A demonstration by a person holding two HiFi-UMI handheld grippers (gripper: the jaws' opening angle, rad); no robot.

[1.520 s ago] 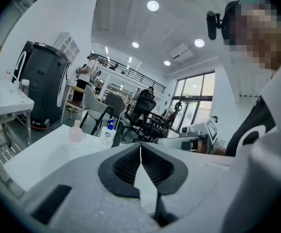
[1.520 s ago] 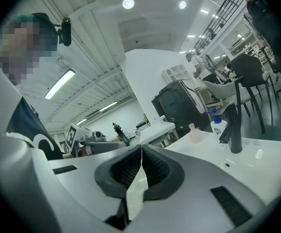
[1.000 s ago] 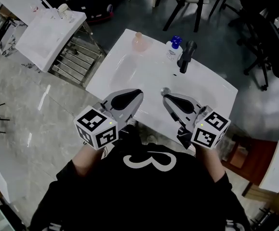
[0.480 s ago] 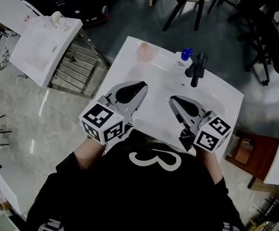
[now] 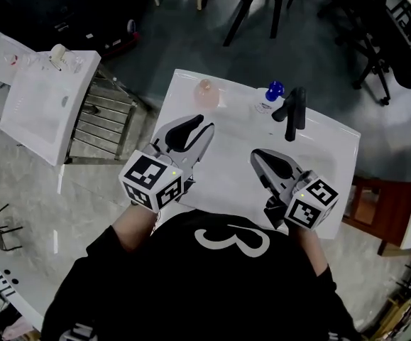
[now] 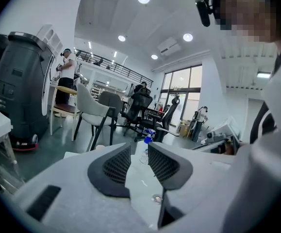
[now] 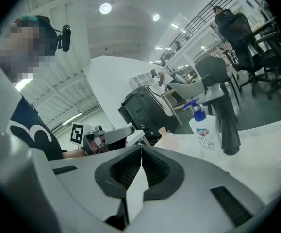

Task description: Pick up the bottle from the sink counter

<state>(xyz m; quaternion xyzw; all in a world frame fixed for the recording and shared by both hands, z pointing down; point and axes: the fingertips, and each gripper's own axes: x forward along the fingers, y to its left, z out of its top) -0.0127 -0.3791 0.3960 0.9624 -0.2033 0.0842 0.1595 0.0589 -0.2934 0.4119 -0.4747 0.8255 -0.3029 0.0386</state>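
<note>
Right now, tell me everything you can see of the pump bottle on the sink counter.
The bottle is a small pump dispenser: a pale, plastic-looking body with a printed label on its front, topped by a blue pump head. It stands upright at the far edge of the white sink counter, just left of the black faucet in the head view, too close to tell whether they touch. It rests on the counter alone.

Left tool (image 5: 202, 128) jaws just opening, empty, right tool (image 5: 256, 156) closed
</note>
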